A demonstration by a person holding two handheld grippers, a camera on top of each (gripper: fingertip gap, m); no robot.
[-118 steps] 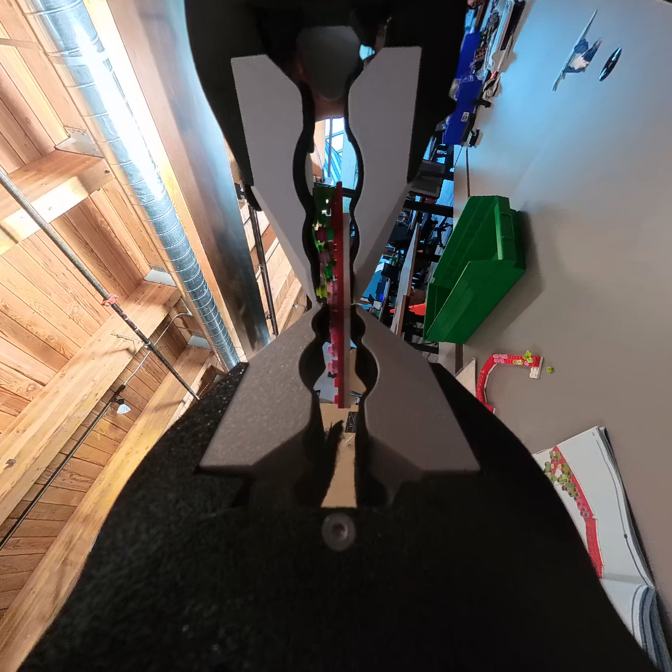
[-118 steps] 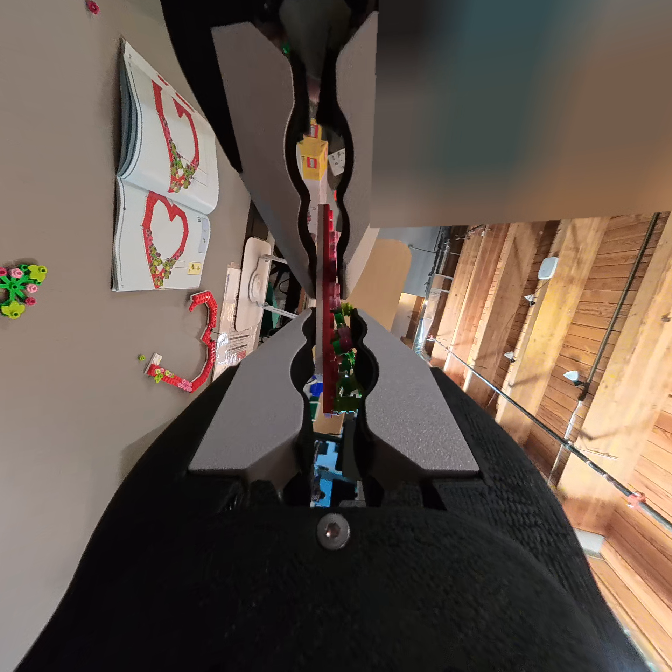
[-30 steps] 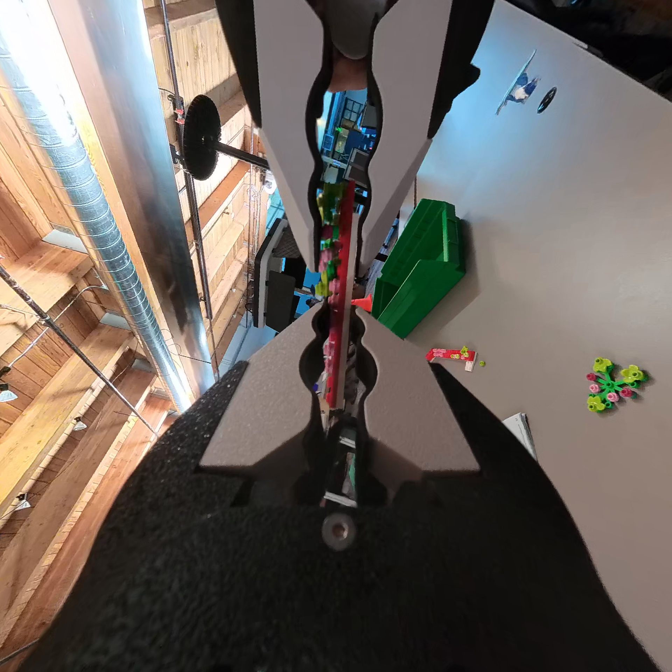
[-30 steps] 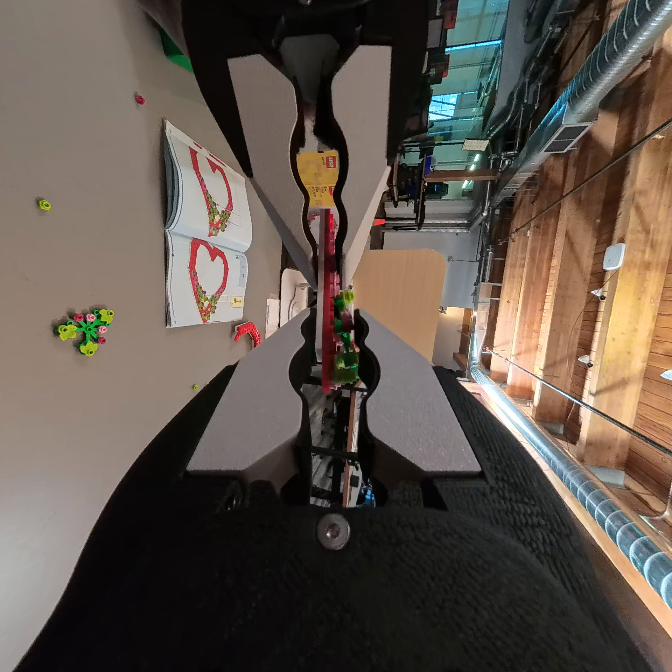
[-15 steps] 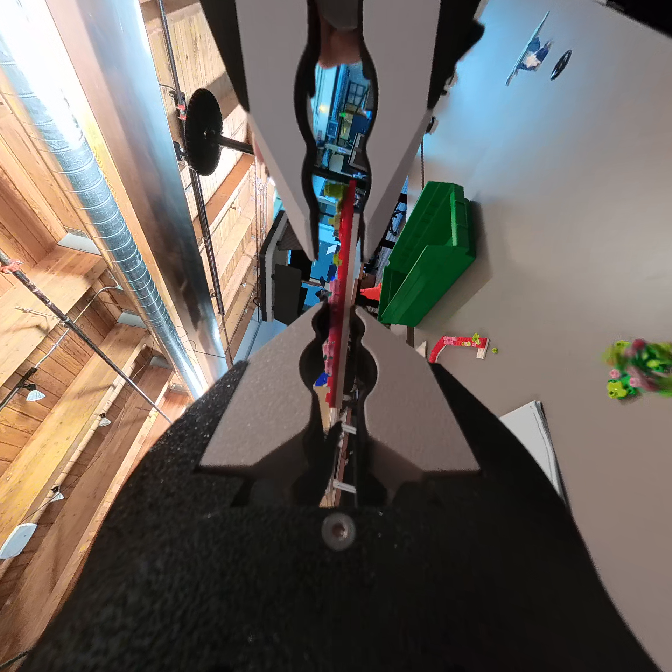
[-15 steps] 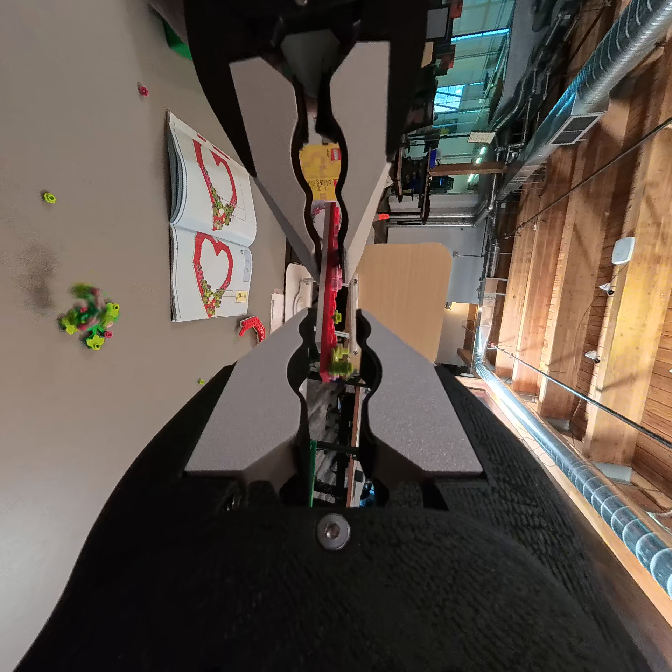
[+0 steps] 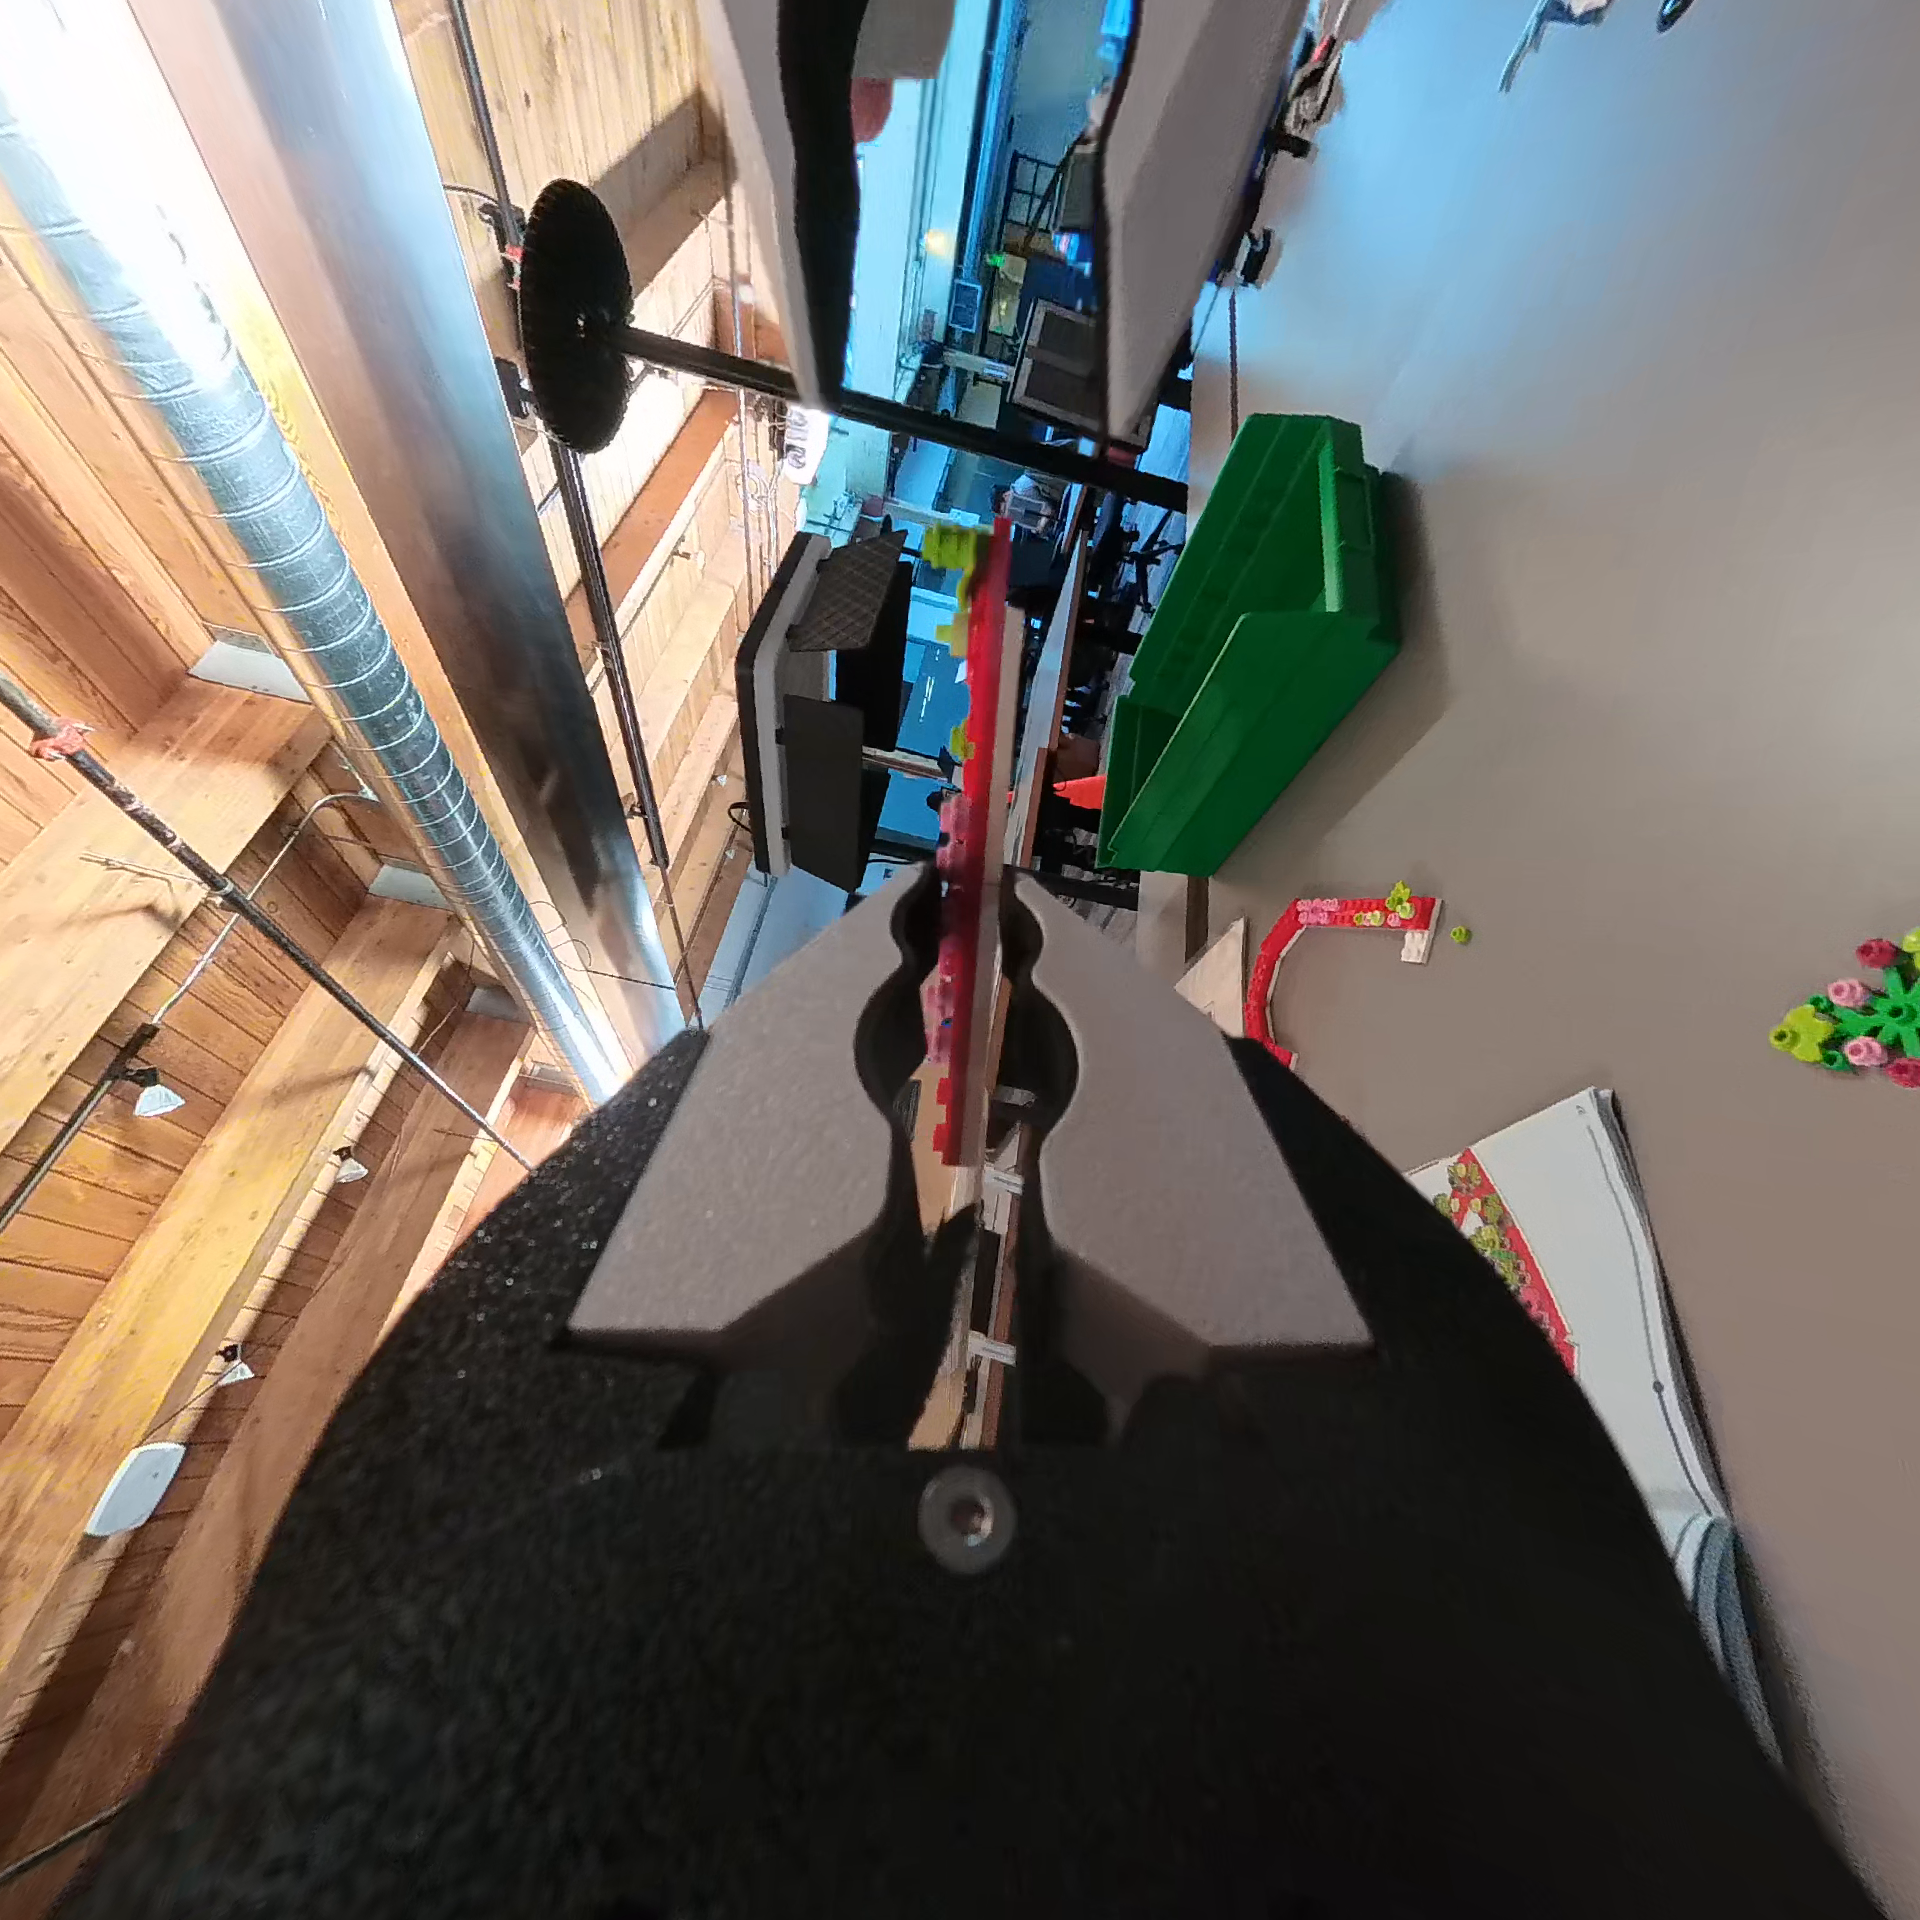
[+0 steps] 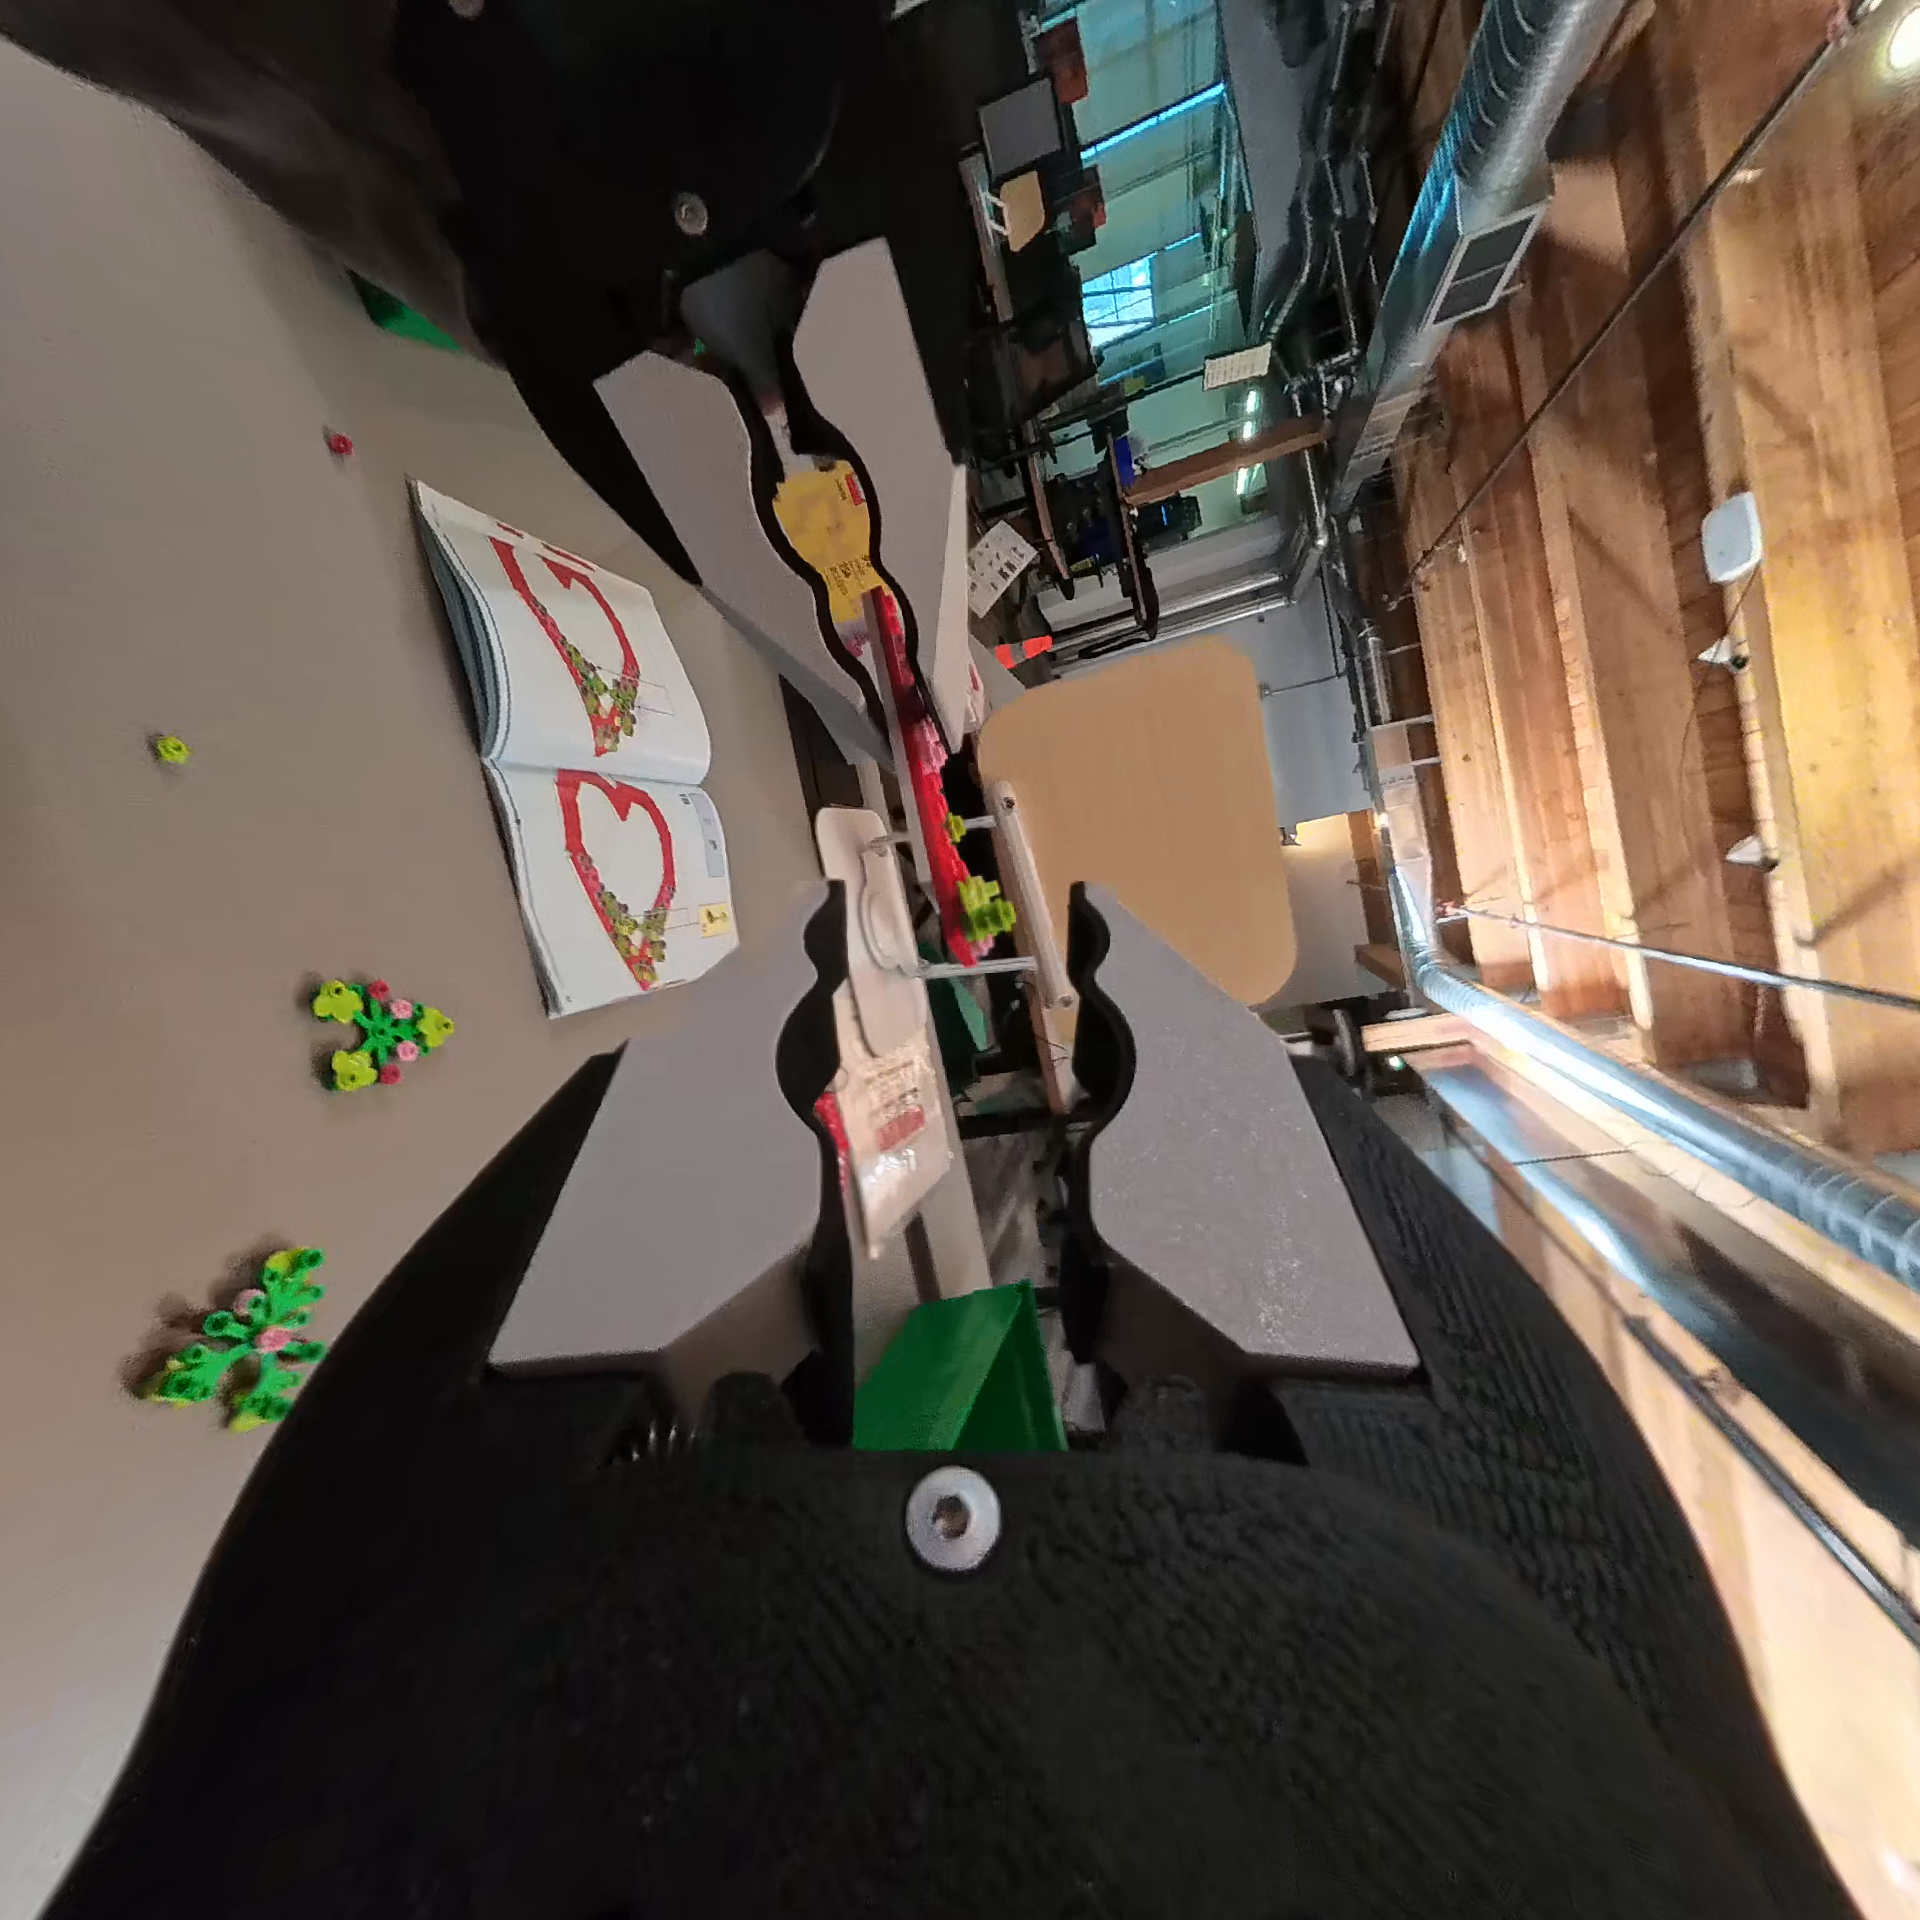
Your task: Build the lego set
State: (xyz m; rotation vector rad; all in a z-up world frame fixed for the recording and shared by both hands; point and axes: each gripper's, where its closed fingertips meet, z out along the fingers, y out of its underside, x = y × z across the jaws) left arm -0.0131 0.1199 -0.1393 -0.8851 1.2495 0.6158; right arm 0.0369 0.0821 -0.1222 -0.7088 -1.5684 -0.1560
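My left claw was pinched on the red heart section, gripping it edge-on near its lower end, so that the piece ran straight out ahead of the fingertips with lime and pink studs along its left face. My right claw stood spread and held nothing; the same red section hung just beyond its tips, apart from both fingers. Off to the right of my left claw, the other curved red section lay on the grey table beside the green bin, with the open instruction booklet and two green flower clusters to the left of my right claw.

I judged the step in hand to be a handover into a one-claw hold, ready for joining this section to the one on the table. To do it well, I thought the left grip should stay firm on the flat plate rather than on the studs, since the decorations looked easy to knock off. Lowering it flat, studs up, and lining up the ends before pressing seemed the safest course.
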